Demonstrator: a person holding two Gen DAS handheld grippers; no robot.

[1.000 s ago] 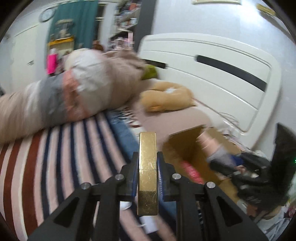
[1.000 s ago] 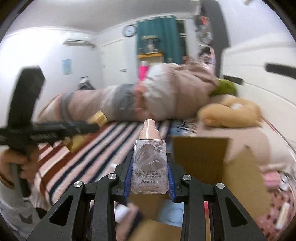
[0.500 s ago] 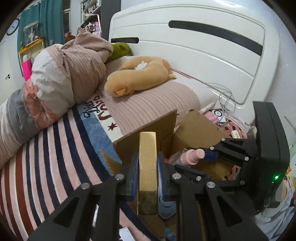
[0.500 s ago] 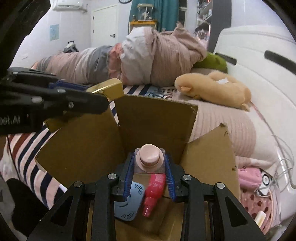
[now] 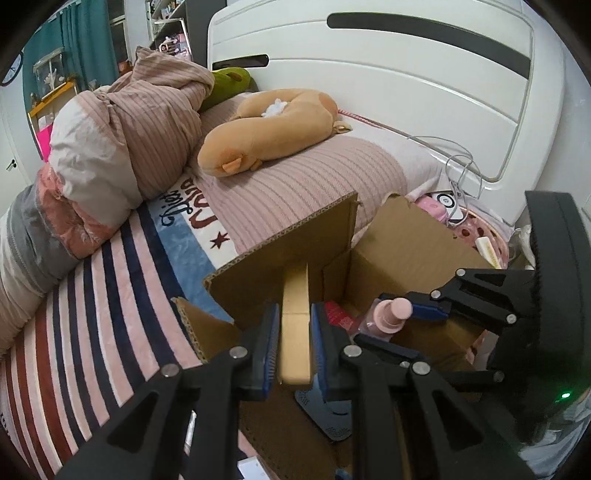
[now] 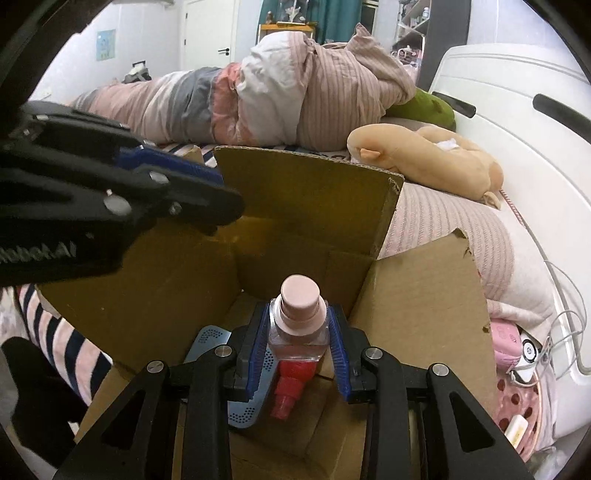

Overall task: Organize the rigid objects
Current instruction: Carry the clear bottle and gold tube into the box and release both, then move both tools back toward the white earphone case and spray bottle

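Both hand-held grippers are now dipping into the cardboard box point(image 6: 310, 192) on the bed, the left hand-held gripper point(image 5: 293, 343) clamping the gold box point(image 5: 294, 325), the right hand-held gripper point(image 6: 298, 345) clamping the pink-capped spray bottle point(image 6: 298, 314), seemingly nearing release.

Both hand-held grippers have dipped their loads into the cardboard box point(image 6: 310, 184)

I'm over a bed point(image 5: 122, 295) with a striped cover. At my 12 o'clock stands the white headboard point(image 5: 406, 66) with dark slots. At 10 o'clock a rolled duvet point(image 5: 122, 122) lies across the bed, and a tan plush point(image 5: 266, 136) rests on the pink ribbed sheet point(image 5: 303, 192). Far off at 11 o'clock hang teal curtains point(image 5: 85, 40) beside shelves point(image 5: 166, 22); in the right view a white door point(image 6: 207, 37) shows at 11 o'clock.
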